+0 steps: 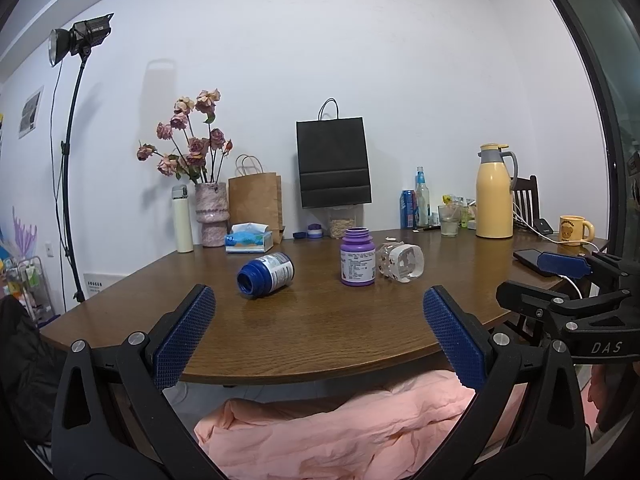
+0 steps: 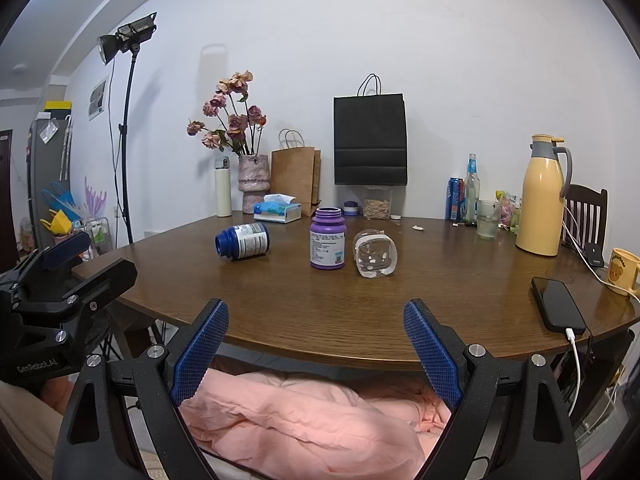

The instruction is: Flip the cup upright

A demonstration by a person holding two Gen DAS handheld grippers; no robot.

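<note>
blue-padded left hand-held gripper [image 1: 319,332] spread, level, empty

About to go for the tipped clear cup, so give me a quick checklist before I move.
1. Clear cup lying on its side, not yet upright: ok, target confirmed.
2. Right tool open and empty: ok.
3. Left tool open and empty: ok.
4. Bare table between the tools and the cup: ok.
5. Clearance beside the cup: not ok, purple bottle stands close on its left.
6. Whether cup and bottle touch: cannot tell.
</note>
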